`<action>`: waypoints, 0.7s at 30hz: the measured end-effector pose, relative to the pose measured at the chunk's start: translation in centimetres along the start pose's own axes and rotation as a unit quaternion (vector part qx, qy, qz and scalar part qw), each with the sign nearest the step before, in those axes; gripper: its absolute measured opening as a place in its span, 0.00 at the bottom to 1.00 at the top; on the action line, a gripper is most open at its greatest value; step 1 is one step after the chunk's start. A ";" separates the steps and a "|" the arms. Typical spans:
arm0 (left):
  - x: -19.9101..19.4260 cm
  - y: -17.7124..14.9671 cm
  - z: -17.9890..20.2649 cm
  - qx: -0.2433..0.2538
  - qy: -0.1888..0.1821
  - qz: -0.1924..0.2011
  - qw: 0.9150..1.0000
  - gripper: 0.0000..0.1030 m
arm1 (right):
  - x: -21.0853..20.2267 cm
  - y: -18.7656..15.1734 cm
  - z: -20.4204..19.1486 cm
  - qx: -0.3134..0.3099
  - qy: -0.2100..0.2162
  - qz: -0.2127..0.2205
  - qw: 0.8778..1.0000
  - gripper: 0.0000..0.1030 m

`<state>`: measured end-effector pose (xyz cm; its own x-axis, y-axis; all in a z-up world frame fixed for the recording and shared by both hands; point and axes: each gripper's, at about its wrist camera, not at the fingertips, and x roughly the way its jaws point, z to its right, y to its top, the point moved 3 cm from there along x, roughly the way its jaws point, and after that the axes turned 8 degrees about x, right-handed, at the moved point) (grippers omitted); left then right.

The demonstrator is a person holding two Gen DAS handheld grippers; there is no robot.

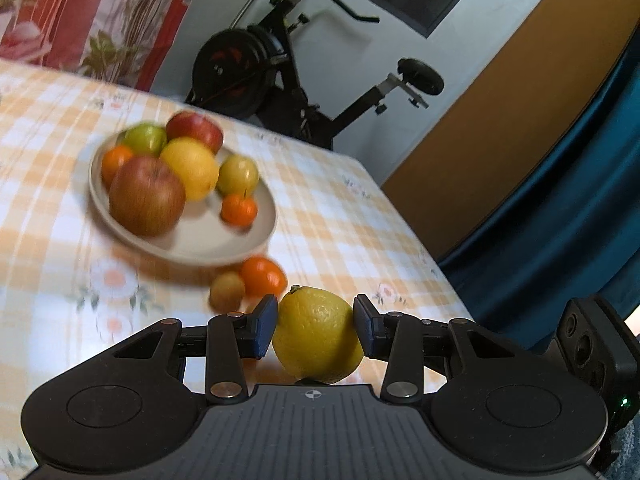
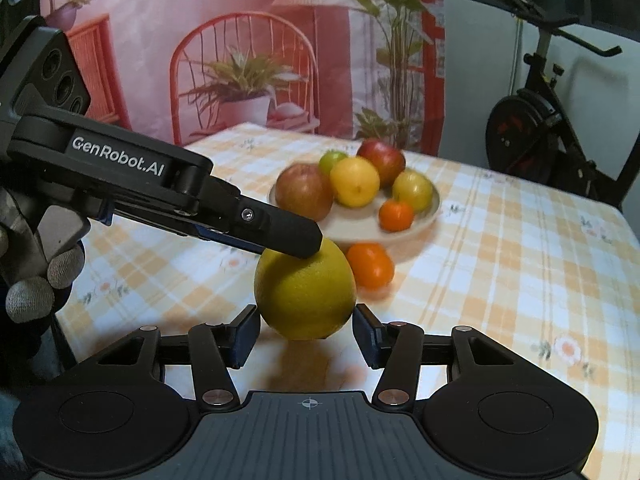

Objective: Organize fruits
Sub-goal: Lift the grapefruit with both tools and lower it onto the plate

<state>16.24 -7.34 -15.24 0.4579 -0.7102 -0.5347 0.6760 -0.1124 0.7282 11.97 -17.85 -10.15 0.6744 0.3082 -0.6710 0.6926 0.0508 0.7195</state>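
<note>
A yellow lemon point(image 1: 318, 336) hangs just above the checked tablecloth, and my left gripper point(image 1: 316, 320) is shut on it, with a blue pad pressing each side. In the right wrist view the same lemon point(image 2: 306, 296) sits between the pads of my right gripper point(image 2: 306, 328), which touch its lower sides. The left gripper's black fingers point(image 2: 280, 228) reach in from the left over the lemon's top. Behind stands a beige plate point(image 1: 224, 252) point(image 2: 360, 232) piled with apples, a yellow citrus, green fruits and mandarins.
A mandarin point(image 1: 264, 276) point(image 2: 370, 266) and a small yellowish-brown fruit point(image 1: 227, 290) lie on the cloth beside the plate. An exercise bike point(image 1: 280, 72) point(image 2: 540, 120) stands past the table's far edge. A gloved hand point(image 2: 30, 296) holds the left gripper's handle.
</note>
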 end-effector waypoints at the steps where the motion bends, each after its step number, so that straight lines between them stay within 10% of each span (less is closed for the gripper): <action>1: 0.0 0.4 0.0 0.001 0.002 0.004 1.000 0.43 | 0.1 0.6 0.1 -0.004 0.000 0.003 1.000 0.46; 21: 4.1 7.2 -4.3 0.009 0.052 -0.010 0.999 0.42 | 7.6 8.1 3.4 0.006 0.023 -0.021 1.000 0.46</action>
<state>25.46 -8.06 -14.04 0.5033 -0.6319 -0.5895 0.6747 -0.1389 0.7249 23.62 -18.36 -10.04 0.6329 0.3493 -0.6909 0.7227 0.0534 0.6891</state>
